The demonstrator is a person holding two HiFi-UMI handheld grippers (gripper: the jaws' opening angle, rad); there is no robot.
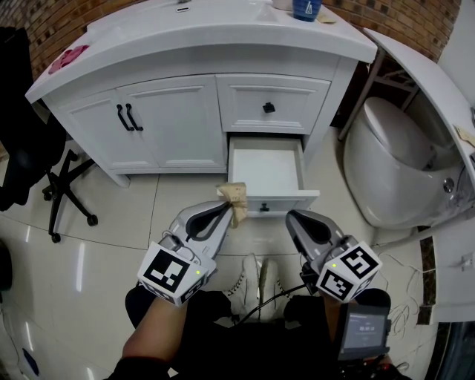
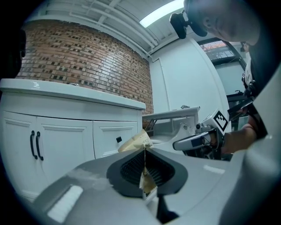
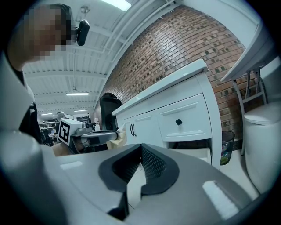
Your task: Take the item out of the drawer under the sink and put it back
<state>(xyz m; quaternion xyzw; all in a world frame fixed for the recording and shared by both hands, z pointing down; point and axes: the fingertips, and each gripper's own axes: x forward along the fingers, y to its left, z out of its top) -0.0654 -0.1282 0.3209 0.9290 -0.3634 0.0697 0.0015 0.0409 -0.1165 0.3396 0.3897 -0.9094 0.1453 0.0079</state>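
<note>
Head view: you stand facing the white vanity point(image 1: 171, 111). Its lower drawer point(image 1: 265, 197) is pulled out beneath the shut upper drawer point(image 1: 271, 104), and the inside shows bare white.

- Your left gripper point(image 1: 226, 205) is raised in front of the open drawer, tips toward its front left corner. Its jaws are clamped on a tan paper packet point(image 1: 236, 197).
- The packet is out of the drawer and held in the air. Its crumpled top sticks up past the tips, beside the drawer's front panel.
- Left gripper view: the black pads point(image 2: 131, 169) are closed on the packet, which runs down between them and fans out above the tips. The vanity doors lie behind it.
- Your right gripper point(image 1: 294, 217) is just beside the drawer's front right corner, apart from the left one.
- Right gripper view: the jaws meet at the tips with nothing between them. The open drawer shows beyond, under the knobbed upper one, and the left gripper with the packet is off to the left.

Surroundings:
- A toilet point(image 1: 386, 163) stands to the right of the vanity.
- A black office chair point(image 1: 30, 148) is at the left.
- A blue bottle point(image 1: 306, 9) sits on the countertop.
- Your white shoes point(image 1: 256, 278) are on the tile between the grippers.
</note>
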